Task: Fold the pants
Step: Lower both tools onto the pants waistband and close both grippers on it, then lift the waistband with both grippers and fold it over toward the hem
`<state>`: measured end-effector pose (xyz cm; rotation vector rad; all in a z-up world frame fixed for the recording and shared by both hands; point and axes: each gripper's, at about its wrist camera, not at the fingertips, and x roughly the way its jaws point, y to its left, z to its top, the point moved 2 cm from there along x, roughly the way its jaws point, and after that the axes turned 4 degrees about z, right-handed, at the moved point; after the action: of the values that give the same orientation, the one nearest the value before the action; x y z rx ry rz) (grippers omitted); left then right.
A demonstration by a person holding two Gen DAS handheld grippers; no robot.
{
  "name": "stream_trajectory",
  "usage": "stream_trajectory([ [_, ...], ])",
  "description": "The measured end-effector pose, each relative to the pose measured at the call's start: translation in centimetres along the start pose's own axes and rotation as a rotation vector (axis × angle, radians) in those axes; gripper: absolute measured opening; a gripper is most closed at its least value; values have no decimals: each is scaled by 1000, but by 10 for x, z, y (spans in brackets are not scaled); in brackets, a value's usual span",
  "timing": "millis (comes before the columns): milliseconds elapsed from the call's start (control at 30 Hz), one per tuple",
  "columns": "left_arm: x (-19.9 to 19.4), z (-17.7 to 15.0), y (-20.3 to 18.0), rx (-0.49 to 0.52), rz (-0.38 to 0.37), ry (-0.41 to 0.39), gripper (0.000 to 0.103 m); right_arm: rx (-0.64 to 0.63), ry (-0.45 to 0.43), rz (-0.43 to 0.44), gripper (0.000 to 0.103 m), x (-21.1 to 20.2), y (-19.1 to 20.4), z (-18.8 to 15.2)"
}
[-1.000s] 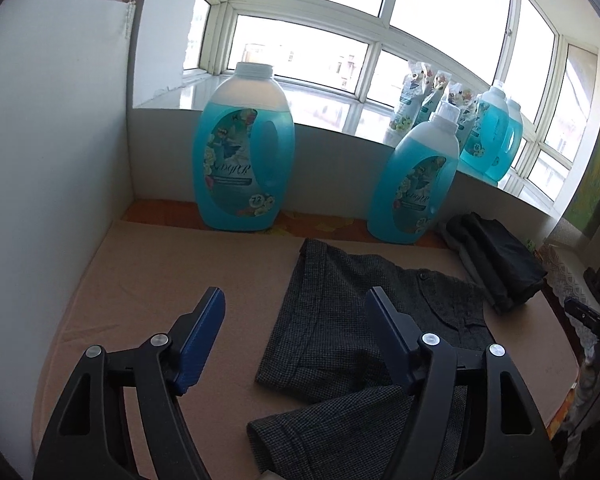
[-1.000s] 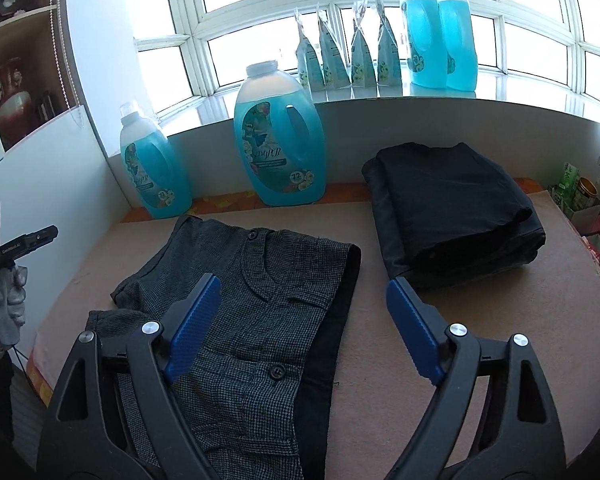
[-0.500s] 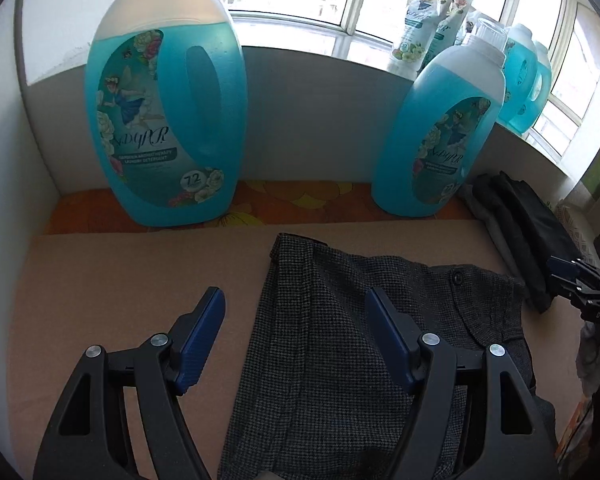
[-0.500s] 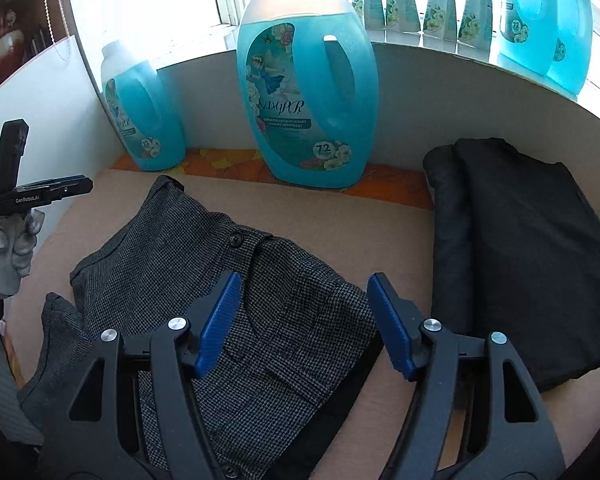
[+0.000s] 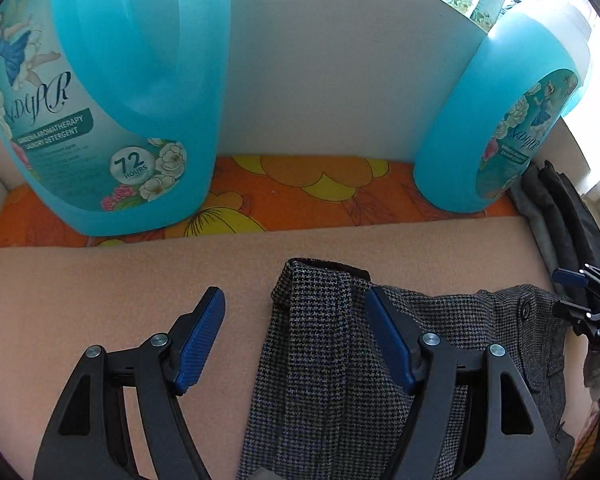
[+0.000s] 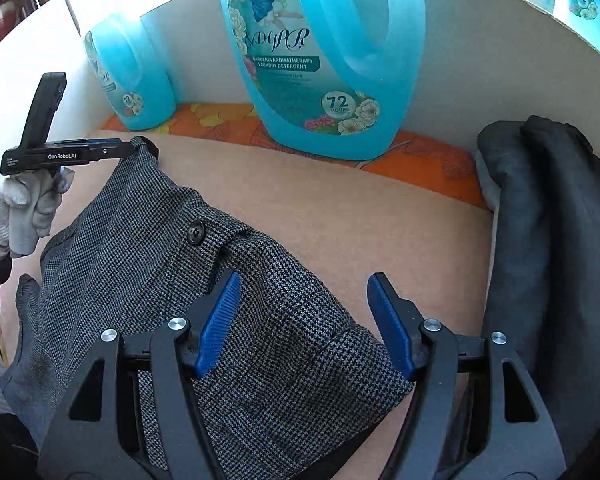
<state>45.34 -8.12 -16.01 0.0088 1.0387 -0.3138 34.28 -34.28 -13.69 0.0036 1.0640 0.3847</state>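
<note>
The houndstooth pants lie spread on the tan mat, waistband toward its back edge, where two blue detergent jugs stand on an orange floral strip. A dark folded garment sits at the mat's right edge. The left gripper hangs spread wide over the waistband's left corner, one finger on each side. The right gripper, jaws likewise apart, straddles the waistband's right corner.
</note>
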Motion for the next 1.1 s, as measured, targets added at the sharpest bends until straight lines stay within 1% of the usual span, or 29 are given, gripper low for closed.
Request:
stream_trajectory([
  [67,7,-2,1,6,7,14,72,-14,23,-7,69,8,0,0],
  [167,14,-4,2,6,-1,22,73,-16,53,-4,69,19,-3,-2],
  [300,13,-6,1,29,11,1,73,-1,80,12,69,26,-7,-7],
  [367,12,-7,-2,42,20,-10,70,3,71,20,69,27,-8,-8],
  [400,15,-6,-5,52,18,-17,61,3,66,17,69,28,-8,-8],
  [433,14,-7,-8,58,6,-23,48,4,64,16,69,28,-7,-8],
  [467,13,-8,-10,65,-16,-24,39,4,61,14,69,28,-7,-8],
  [567,8,-10,-18,83,13,-44,32,-2,55,23,51,25,-3,-11],
  [600,7,-11,-18,82,16,-49,29,-3,56,29,37,24,0,-12],
  [633,3,-12,-18,80,18,-53,27,-2,51,23,31,23,2,-12],
  [667,1,-13,-17,80,18,-55,26,-2,47,14,29,21,4,-13],
  [733,-4,-13,-15,72,15,-61,23,0,32,9,19,14,9,-14],
  [800,-3,-12,-14,66,4,-70,21,-3,9,8,14,4,12,-14],
  [833,-7,-12,-12,59,0,-75,20,-8,-5,4,14,-2,14,-13],
  [900,-20,-12,-6,43,-12,-94,20,-21,-28,-11,13,-13,19,-11],
  [967,-26,-10,-9,34,-23,-112,19,-27,-47,-17,12,-26,24,-11],
  [1100,-58,-11,-6,44,-32,-166,18,-66,-95,-41,12,-53,43,-12],
])
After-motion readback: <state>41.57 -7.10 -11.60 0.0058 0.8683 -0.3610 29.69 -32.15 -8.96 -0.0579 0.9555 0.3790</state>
